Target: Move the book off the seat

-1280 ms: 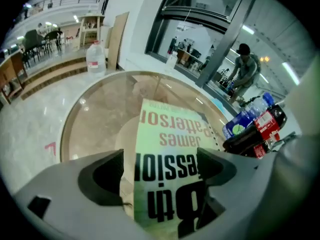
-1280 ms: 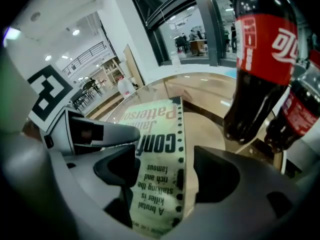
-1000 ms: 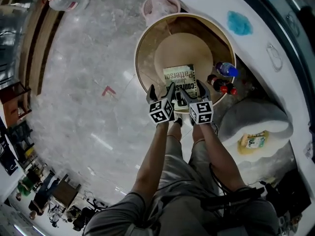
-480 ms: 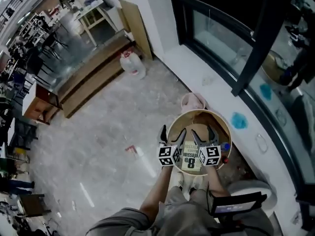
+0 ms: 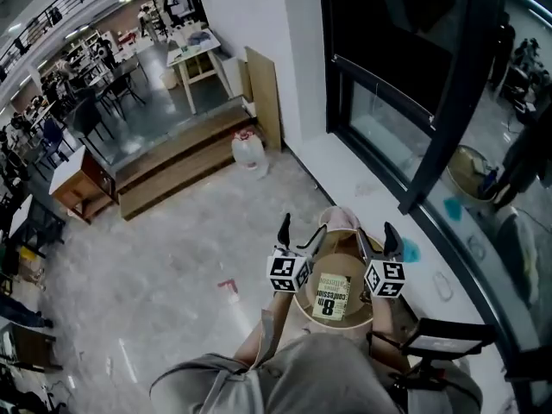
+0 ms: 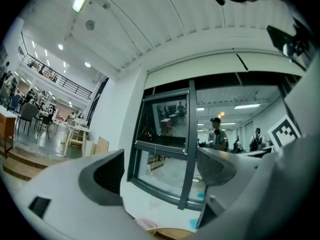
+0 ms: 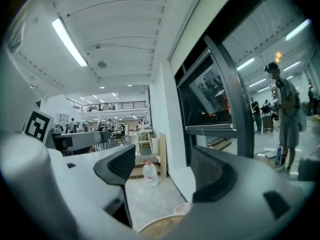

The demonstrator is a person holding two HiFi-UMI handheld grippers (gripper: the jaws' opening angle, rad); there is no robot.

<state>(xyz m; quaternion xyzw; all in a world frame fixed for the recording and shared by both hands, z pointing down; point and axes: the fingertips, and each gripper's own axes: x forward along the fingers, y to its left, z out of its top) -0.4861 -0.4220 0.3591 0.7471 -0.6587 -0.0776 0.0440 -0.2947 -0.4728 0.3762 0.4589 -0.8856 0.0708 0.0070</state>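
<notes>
The book [image 5: 332, 295] lies flat on the round tan seat [image 5: 338, 262], cover up with large print. In the head view my left gripper [image 5: 302, 229] hovers over the seat's left rim, open and empty. At the right rim my right gripper [image 5: 375, 234] is open too, nothing between its fingers. Both are raised above the book and point out level. The left gripper view shows my left gripper [image 6: 160, 169] aimed at the window, with the seat rim [image 6: 170, 232] at the bottom edge. The right gripper view has my right gripper [image 7: 162, 171] above the seat rim [image 7: 160, 226]; no book shows there.
A pink object [image 5: 342, 218] sits just behind the seat. A white ledge [image 5: 345, 166] and a dark-framed window [image 5: 388, 93] run along the right. A water jug [image 5: 250, 152] and a wooden board [image 5: 263, 93] stand by the steps. A blue patch [image 5: 410, 250] marks the ledge.
The head view has swung up from straight down to take in the room. Both grippers have moved apart and off the book's near edge; the book stays on the seat.
</notes>
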